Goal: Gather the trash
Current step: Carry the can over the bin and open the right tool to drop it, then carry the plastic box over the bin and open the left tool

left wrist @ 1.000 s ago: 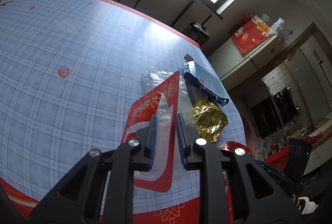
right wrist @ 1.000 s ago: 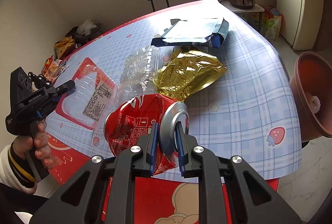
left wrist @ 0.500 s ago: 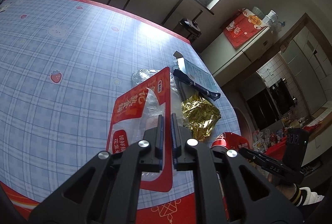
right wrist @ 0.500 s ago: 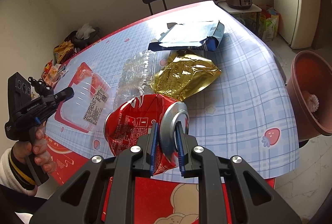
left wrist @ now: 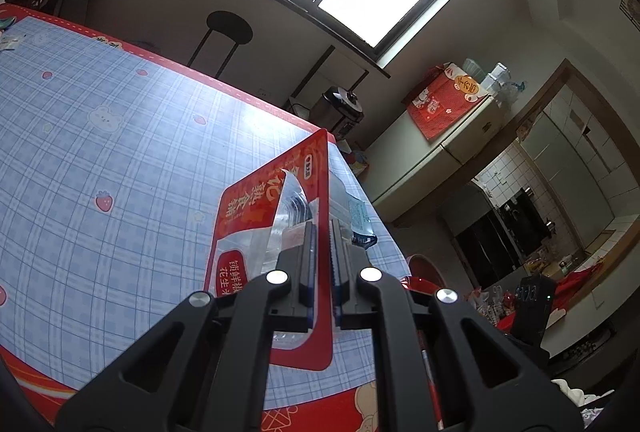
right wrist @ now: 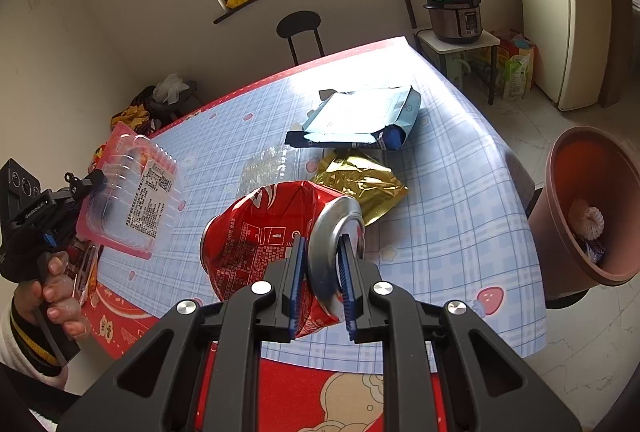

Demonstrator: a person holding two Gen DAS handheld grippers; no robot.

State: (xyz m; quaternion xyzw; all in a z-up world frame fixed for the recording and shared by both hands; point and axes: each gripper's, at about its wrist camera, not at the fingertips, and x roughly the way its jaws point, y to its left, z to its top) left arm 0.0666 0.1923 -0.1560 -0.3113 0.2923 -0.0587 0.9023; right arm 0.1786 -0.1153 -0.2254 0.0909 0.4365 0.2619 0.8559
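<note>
My left gripper (left wrist: 321, 232) is shut on a red-edged clear plastic food tray (left wrist: 264, 216), held tilted up off the table; the right wrist view shows the same tray (right wrist: 132, 199) lifted at the left in the left gripper (right wrist: 90, 187). My right gripper (right wrist: 322, 252) is shut on the rim of a crushed red soda can (right wrist: 264, 232), held above the table's near edge. A gold foil wrapper (right wrist: 360, 187), a blue and white snack bag (right wrist: 360, 119) and a crumpled clear wrapper (right wrist: 266, 167) lie on the blue checked tablecloth (right wrist: 460, 191).
A brown bin (right wrist: 592, 203) with some trash inside stands on the floor right of the table. Behind the table are a black stool (right wrist: 300, 27) and a pressure cooker (right wrist: 454, 11) on a small stand. A person's hand (right wrist: 52, 288) grips the left handle.
The left jaws closed on the red tray and lifted it off the table, tilting it up. The right gripper rose a little with the can.
</note>
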